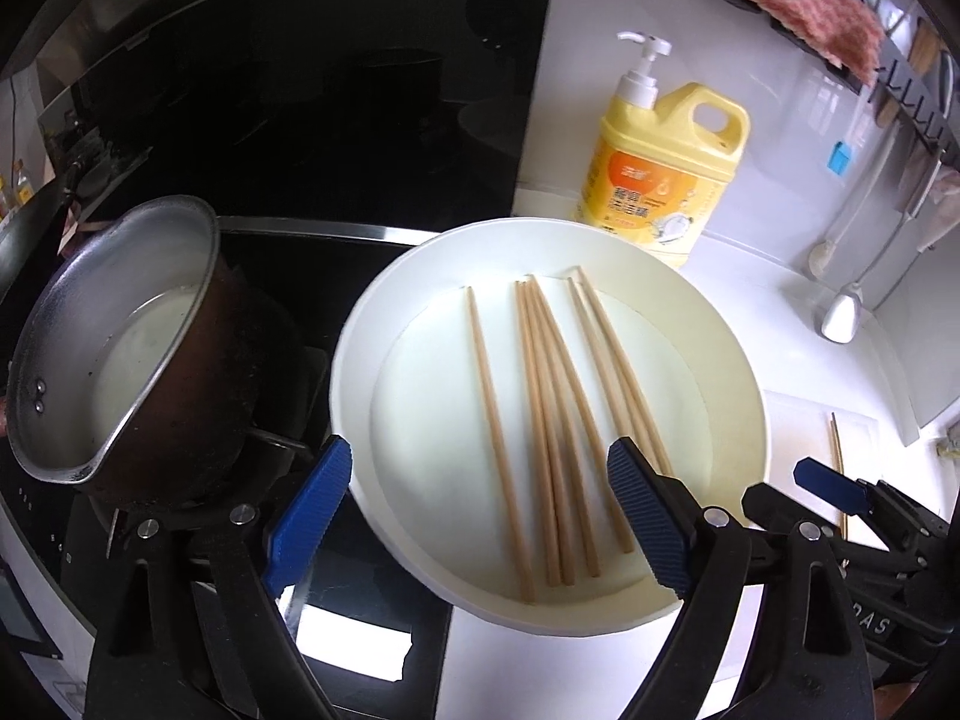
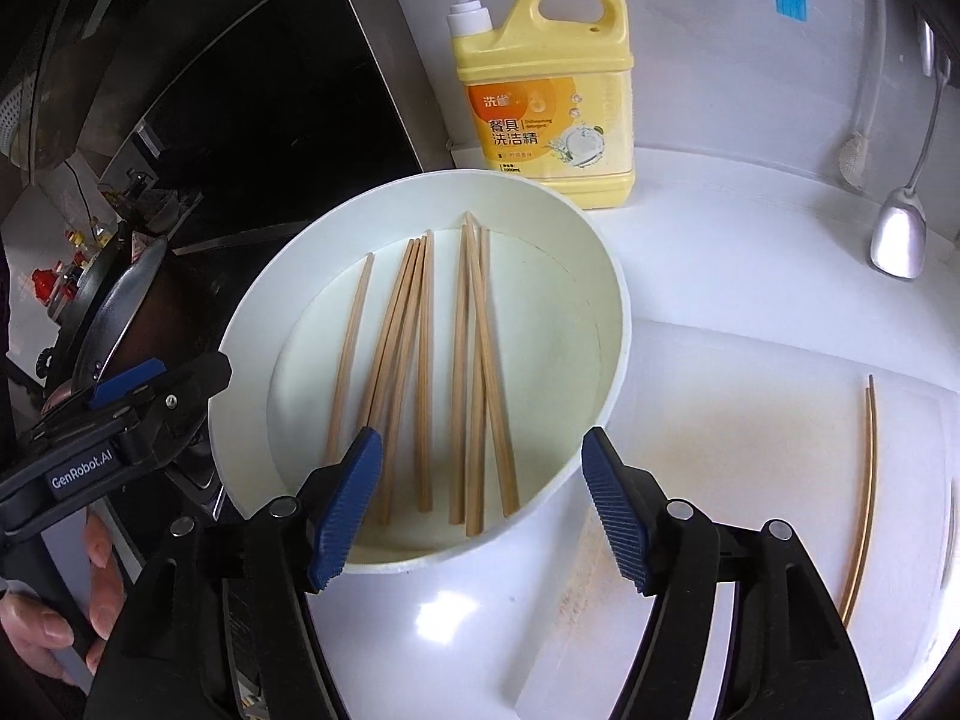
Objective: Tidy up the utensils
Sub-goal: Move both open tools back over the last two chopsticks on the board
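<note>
left gripper: jaws spread wide, nothing between the pads, above the near rim | right gripper: jaws spread, holding nothing | chopsticks: loose in white basin on the counter | stray pair: on white board right of the basin | detergent bottle: behind the basin

A glossy white countertop catches bright highlights from overhead light. To its left lies a black glass cooktop with a dark glossy backsplash rising behind it. Behind the countertop stands a white wall, where a black metal hanging rail holds a pink checked cloth.
</note>
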Motion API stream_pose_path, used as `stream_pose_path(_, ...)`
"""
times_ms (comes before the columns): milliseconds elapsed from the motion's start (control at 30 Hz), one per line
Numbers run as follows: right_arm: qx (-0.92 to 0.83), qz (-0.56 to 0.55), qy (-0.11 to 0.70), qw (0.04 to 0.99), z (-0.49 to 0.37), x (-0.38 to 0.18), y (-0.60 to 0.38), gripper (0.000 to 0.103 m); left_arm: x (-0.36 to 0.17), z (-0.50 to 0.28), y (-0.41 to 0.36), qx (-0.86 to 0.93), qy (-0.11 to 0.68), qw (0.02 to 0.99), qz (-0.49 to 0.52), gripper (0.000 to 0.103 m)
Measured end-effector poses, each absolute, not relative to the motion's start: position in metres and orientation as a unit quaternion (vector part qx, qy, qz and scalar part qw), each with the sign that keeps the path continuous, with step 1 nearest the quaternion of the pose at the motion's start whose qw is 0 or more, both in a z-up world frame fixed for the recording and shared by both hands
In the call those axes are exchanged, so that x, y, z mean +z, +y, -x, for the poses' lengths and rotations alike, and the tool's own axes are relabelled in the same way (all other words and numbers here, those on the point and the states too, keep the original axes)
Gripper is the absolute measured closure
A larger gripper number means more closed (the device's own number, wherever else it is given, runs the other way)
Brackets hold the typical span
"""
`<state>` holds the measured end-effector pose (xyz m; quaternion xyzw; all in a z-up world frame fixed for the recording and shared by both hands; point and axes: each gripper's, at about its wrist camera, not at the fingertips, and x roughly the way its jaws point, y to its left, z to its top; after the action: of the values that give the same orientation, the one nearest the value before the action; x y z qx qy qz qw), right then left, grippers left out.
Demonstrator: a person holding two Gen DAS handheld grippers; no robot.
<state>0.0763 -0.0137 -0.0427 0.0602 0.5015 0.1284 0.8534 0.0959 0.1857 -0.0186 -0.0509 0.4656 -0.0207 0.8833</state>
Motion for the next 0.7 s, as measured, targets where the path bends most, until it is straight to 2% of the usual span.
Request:
stream_pose_path(367, 0.072, -0.094, 0.493, 0.862, -0.027, -0.046, -0.099, 0.037, -0.006, -0.08, 0.104, -0.077, 0.445, 0.892, 0.019, 0.012)
stream_pose_path(533, 0.048, -0.09, 0.478, 0.872, 0.005, -0.048, -0.156, 0.033, -0.008, -0.063, 0.051, -0.111, 0.445, 0.888, 0.02, 0.012)
stream_pose_path(700, 0.035, -0.094, 0.47, 0.877, 0.031, -0.059, -0.217, 0.031, -0.022, -0.034, 0.003, -0.118, 0.47, 0.873, 0.044, 0.009)
